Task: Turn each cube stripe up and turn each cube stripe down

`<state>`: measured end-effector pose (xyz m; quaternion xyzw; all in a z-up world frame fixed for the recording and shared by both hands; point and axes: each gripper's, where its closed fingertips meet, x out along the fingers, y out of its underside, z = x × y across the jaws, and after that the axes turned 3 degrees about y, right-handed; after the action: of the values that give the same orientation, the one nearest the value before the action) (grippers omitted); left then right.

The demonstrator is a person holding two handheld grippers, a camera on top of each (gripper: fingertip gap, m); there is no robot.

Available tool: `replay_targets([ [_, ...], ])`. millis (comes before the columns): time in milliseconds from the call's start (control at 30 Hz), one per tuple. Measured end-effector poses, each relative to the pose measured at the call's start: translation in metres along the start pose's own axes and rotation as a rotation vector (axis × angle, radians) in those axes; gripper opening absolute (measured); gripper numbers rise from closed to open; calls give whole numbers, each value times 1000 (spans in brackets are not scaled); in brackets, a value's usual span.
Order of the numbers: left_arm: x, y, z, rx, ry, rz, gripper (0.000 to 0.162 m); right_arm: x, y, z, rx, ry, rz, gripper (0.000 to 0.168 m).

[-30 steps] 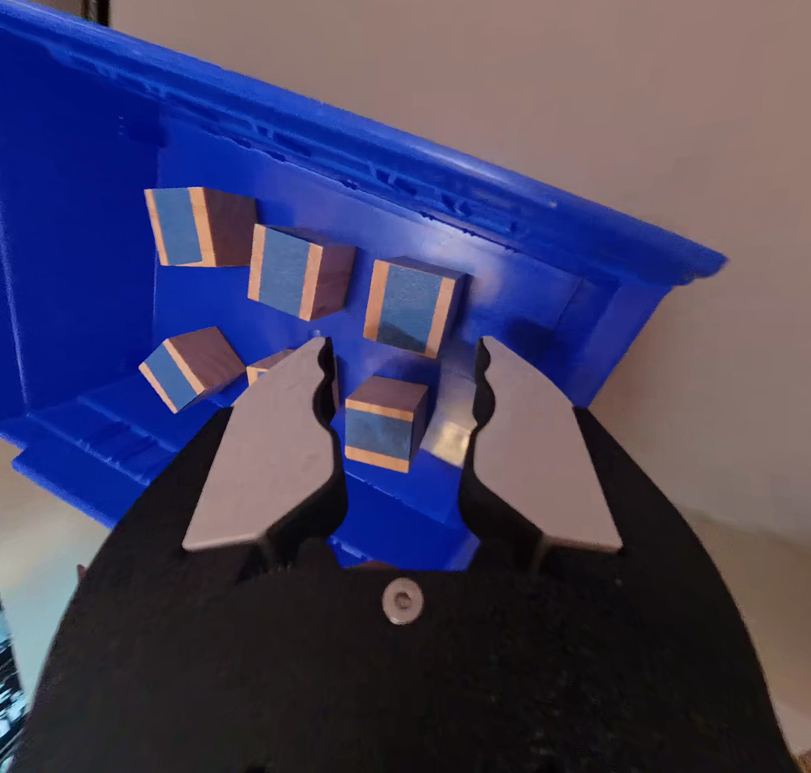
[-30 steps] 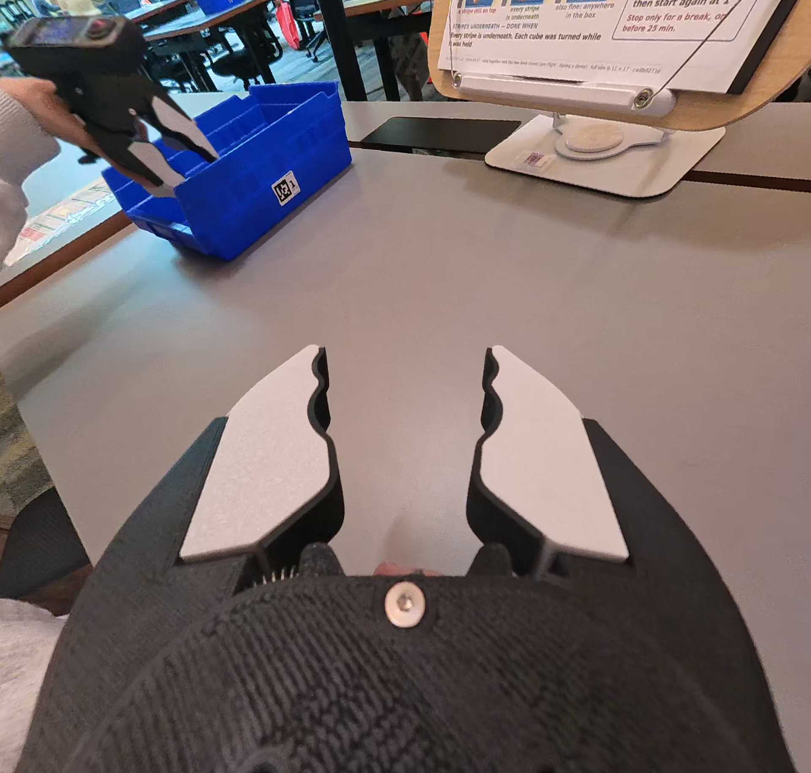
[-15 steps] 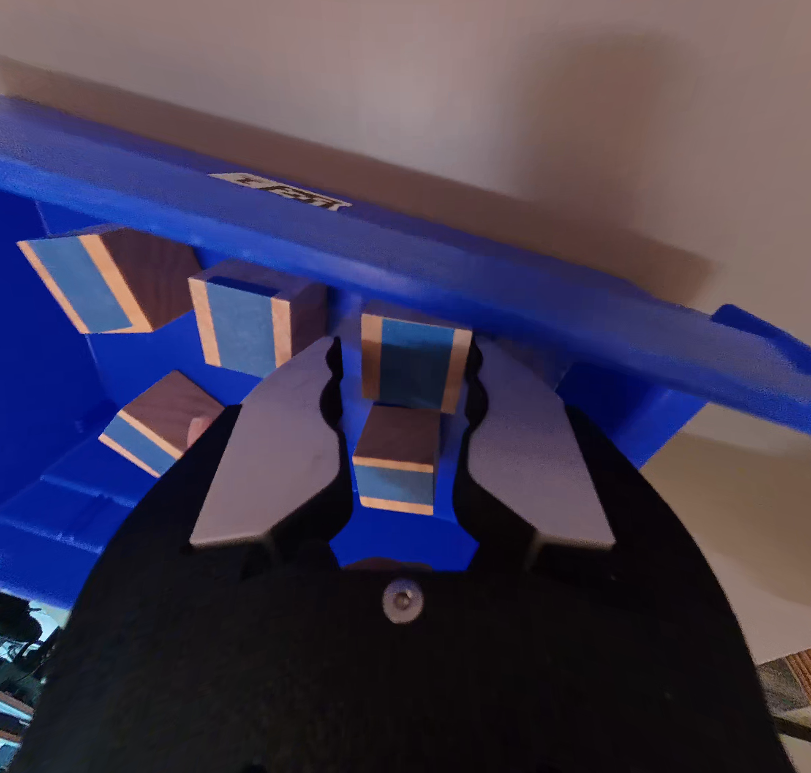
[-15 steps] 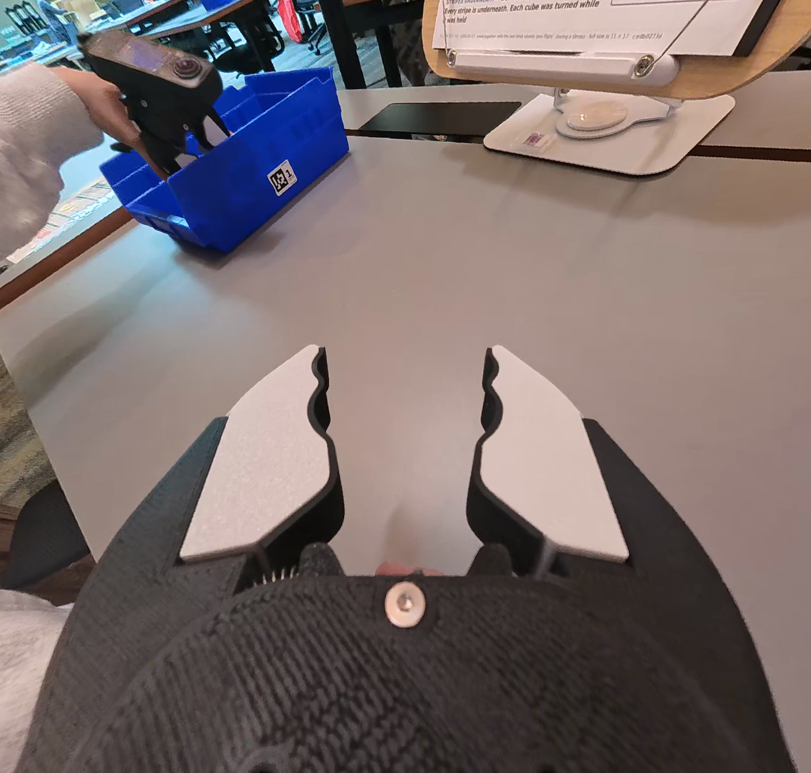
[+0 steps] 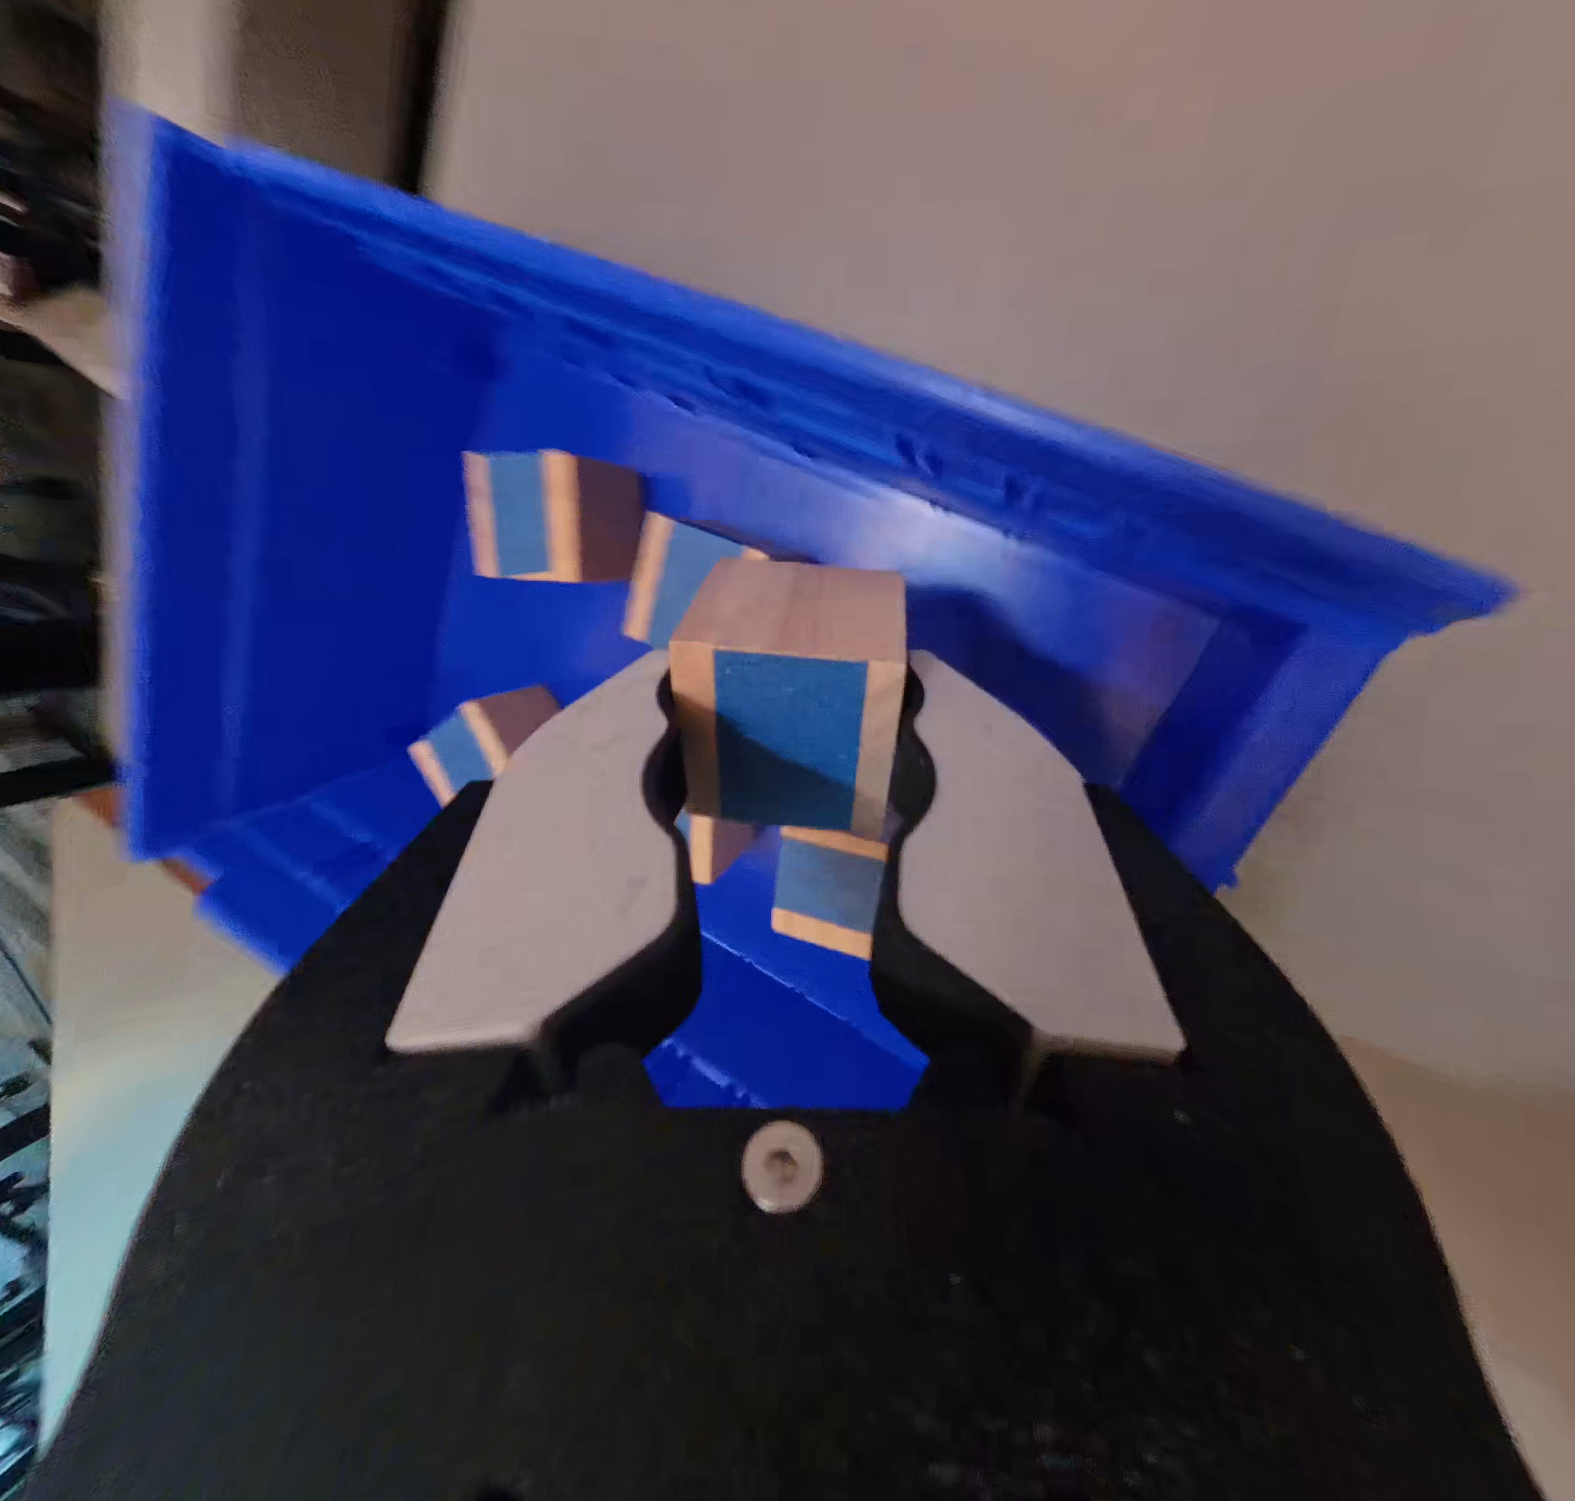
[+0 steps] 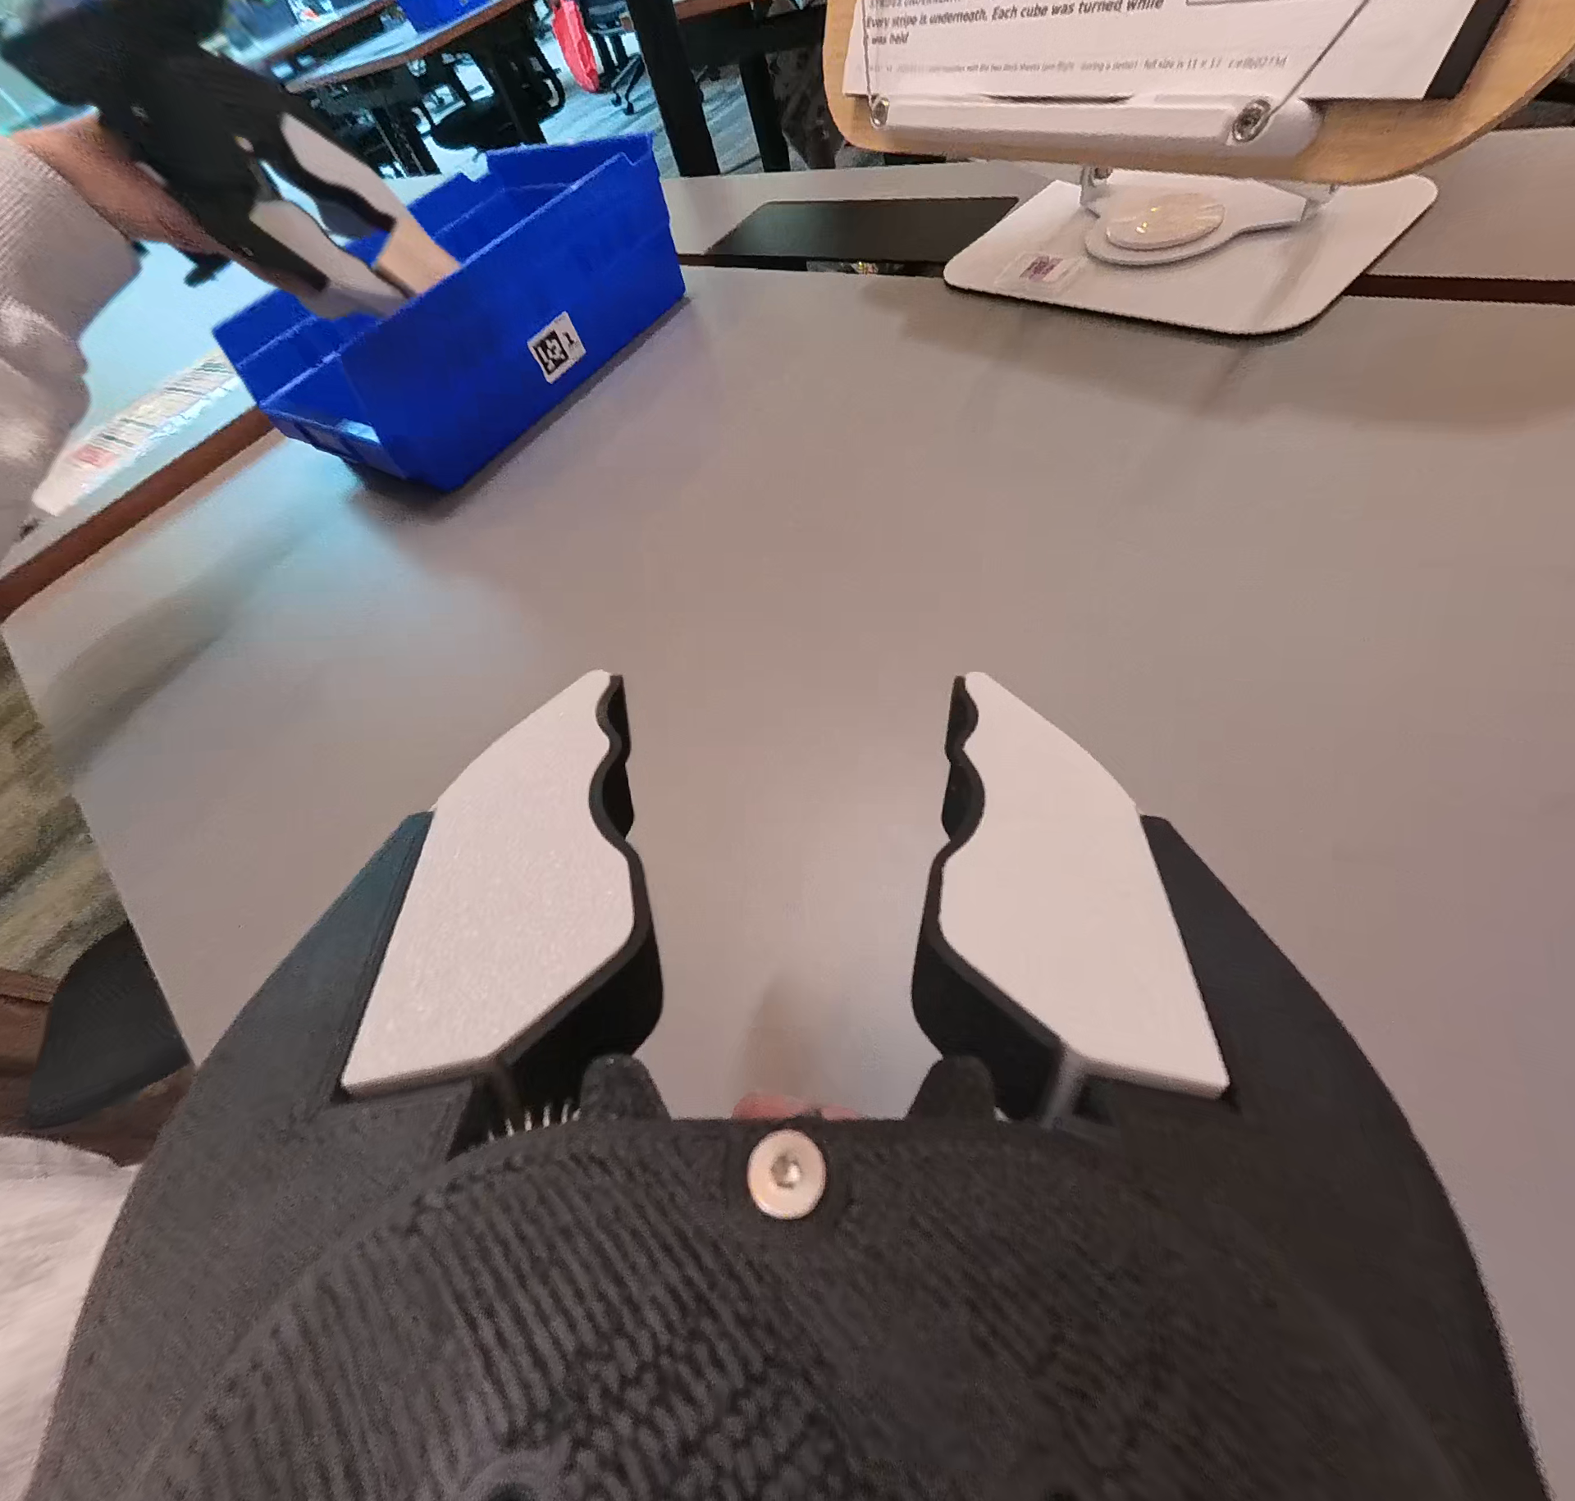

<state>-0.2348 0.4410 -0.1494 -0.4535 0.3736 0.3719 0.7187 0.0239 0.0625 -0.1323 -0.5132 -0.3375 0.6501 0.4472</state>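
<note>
My left gripper (image 5: 788,693) is shut on a wooden cube (image 5: 788,693) with a blue stripe facing the camera, and holds it lifted above the floor of the blue bin (image 5: 298,523). Several more striped cubes lie in the bin: one at the far left (image 5: 545,514), one at the near left (image 5: 477,736), one below the held cube (image 5: 827,898). In the right wrist view the left gripper (image 6: 409,267) holds the cube (image 6: 422,258) over the same bin (image 6: 477,352). My right gripper (image 6: 788,719) is open and empty over the grey table (image 6: 1108,565).
A document stand with a printed sheet (image 6: 1193,37) sits on a white base (image 6: 1193,258) at the table's back right. A black flat pad (image 6: 852,224) lies beside it. A person's sleeve (image 6: 43,335) shows at the left. The table's left edge (image 6: 128,506) is near the bin.
My left gripper closed on the far cube and lifted it from the bin floor. The right gripper stayed open and shifted only slightly.
</note>
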Motion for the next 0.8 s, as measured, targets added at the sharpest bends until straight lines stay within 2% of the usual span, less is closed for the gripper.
replay_targets([
  [100,-55,-45,4,-55,-101,-296,46,2,-8,10,40,-52,-35,79],
  [167,-88,-82,-11,-52,-110,-512,45,4,-17,25,86,-126,-73,85],
  [300,-117,-149,-67,42,-61,-798,45,4,-42,64,211,-348,-158,97],
  [400,-115,-198,-117,114,44,-964,45,4,-59,87,332,-507,-189,102],
  [500,-97,-240,-161,179,147,-1048,45,5,-68,95,446,-597,-198,103],
  [633,-74,-287,-210,241,297,-1129,45,15,-61,89,503,-598,-146,103],
  [800,-58,-320,-251,296,420,-1183,45,17,-60,75,631,-627,-145,99],
])
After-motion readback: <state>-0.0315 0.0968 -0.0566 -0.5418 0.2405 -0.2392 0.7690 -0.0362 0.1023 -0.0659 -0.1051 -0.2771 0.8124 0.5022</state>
